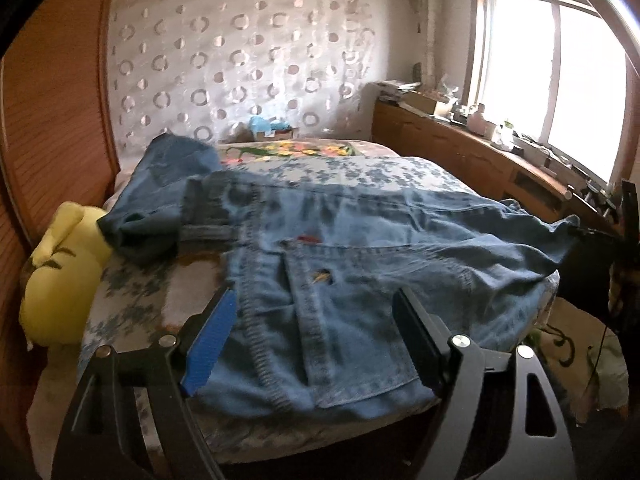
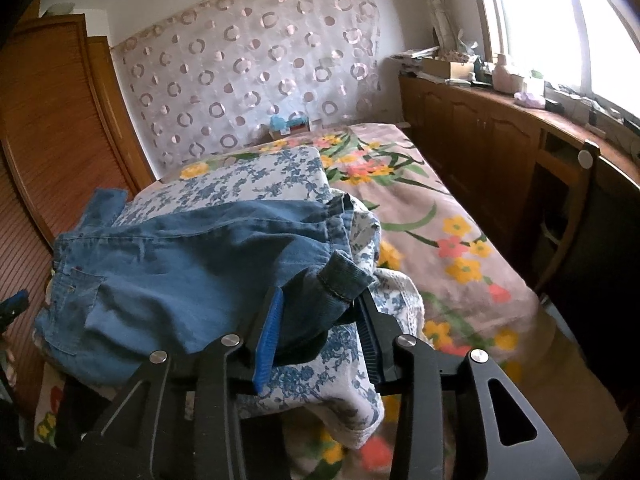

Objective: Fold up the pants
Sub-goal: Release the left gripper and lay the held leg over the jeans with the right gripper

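Jeans (image 1: 360, 240) spread at bed's (image 2: 460, 248) near edge. Left gripper (image 1: 316, 336) wide over waistband, nothing pinched. Right gripper (image 2: 320, 320) narrow, cuff between pads, contact unclear. Next: both ends gripped, then folded.

Black left gripper (image 1: 316, 304), right gripper (image 2: 320, 300): blue pads, silver screws.

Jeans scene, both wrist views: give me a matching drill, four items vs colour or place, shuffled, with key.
1. jeans
2. plush toy
3. cabinets
4. left gripper

A. yellow, at the bed's left edge
B. jaws wide, over the waist end
C. blue denim, spread on the bed
D. brown wood, under the window

Pairs: 1-C, 2-A, 3-D, 4-B
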